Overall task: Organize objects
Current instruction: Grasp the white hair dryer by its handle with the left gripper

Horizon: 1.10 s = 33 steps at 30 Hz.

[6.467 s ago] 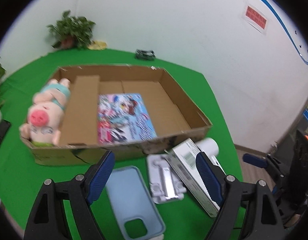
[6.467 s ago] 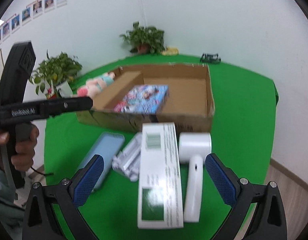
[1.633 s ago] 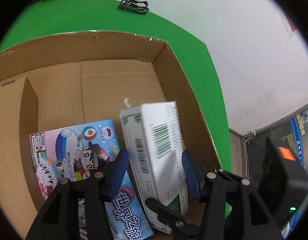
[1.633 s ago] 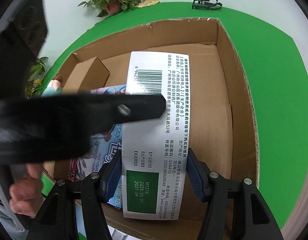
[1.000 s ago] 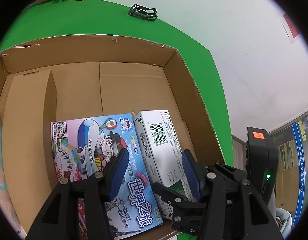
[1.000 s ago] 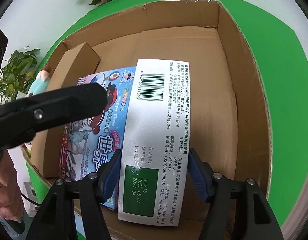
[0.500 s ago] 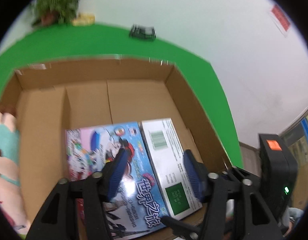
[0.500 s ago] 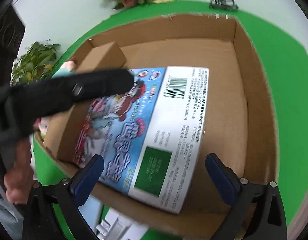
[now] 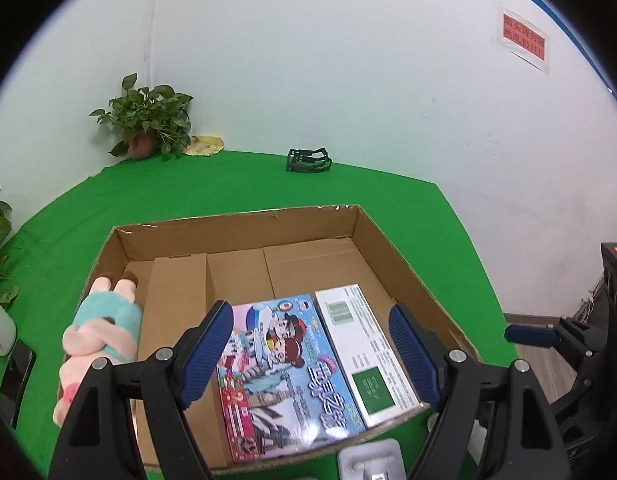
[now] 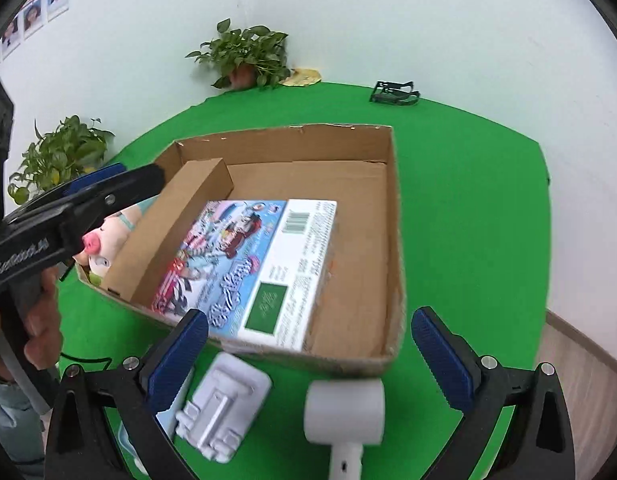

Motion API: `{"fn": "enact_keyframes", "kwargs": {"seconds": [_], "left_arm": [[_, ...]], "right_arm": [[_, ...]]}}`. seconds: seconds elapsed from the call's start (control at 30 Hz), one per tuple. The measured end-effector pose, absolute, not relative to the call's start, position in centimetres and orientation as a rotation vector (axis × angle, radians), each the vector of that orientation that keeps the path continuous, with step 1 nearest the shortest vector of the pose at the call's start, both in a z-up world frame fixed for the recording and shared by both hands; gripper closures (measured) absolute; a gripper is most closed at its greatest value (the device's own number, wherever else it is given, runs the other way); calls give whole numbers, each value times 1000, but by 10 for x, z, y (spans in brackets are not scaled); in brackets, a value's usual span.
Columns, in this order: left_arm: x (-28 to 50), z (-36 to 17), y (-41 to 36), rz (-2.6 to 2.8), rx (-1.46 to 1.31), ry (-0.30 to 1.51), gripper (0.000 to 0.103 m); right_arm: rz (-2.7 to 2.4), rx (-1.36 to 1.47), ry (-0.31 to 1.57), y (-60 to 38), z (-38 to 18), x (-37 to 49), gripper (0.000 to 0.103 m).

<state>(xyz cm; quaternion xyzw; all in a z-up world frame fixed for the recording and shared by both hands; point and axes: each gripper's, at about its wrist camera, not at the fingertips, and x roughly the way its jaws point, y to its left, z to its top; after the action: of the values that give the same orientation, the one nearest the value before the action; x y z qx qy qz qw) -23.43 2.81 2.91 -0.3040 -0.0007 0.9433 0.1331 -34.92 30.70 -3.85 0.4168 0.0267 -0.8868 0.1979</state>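
Note:
A white medicine box (image 9: 364, 344) lies flat in the cardboard box (image 9: 236, 232), right beside a colourful comic book (image 9: 280, 368). My left gripper (image 9: 310, 316) hovers above the box's near edge; its jaws are opening and nothing is between them. My right gripper (image 10: 308, 320) stands open and empty above the near rim, over the white box (image 10: 300, 264) and the book (image 10: 220, 248). A plush pig (image 9: 104, 332) lies in the left compartment. On the green cloth in front lie a white hair-dryer-like item (image 10: 344, 412) and a white plastic holder (image 10: 224, 412).
A cardboard divider (image 10: 180, 224) splits the box. Potted plants (image 10: 248, 56) and a black clip frame (image 10: 392, 92) stand at the table's far edge by the wall. A person's hand (image 10: 40, 320) holds the left gripper at the left.
Both grippers let go of the white box, opened wider and pulled back and up. The white box now lies flat in the cardboard box beside the book.

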Motion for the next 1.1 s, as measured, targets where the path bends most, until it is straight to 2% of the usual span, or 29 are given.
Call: {"fn": "enact_keyframes", "kwargs": {"seconds": [0.17,0.3,0.43,0.53,0.63,0.73,0.87,1.03,1.1], "left_arm": [[-199,27,42,2716,-844,54,23],[-178,12,45,2631,-936,-44,23],[-178,-16,51,2399,-1159,-181,23],[-177,-35,67,2258,-1257,-214,23],[-174,-52,88,2111,-1331,-265,23],[-173,-64,104,2025,-1367,-299,23],[-176,-79,122,1953,-1408,-348,23],[-174,-94,142,1896,-1454,-358,25],[-172,-100,148,1864,-1471,-357,29]], "right_arm": [[-2514,1080,121,316,-33,-314,0],[-2521,1005,44,339,-24,-281,0],[-2517,1062,135,358,-45,-250,1],[-2461,1165,132,371,-71,-236,12],[-2434,1229,124,371,-93,-228,16],[-2442,1272,140,369,-111,-223,29],[-2456,1328,90,374,-123,-220,52],[-2474,1346,5,383,-133,-218,67],[-2471,1354,-4,384,-136,-217,71]]}}
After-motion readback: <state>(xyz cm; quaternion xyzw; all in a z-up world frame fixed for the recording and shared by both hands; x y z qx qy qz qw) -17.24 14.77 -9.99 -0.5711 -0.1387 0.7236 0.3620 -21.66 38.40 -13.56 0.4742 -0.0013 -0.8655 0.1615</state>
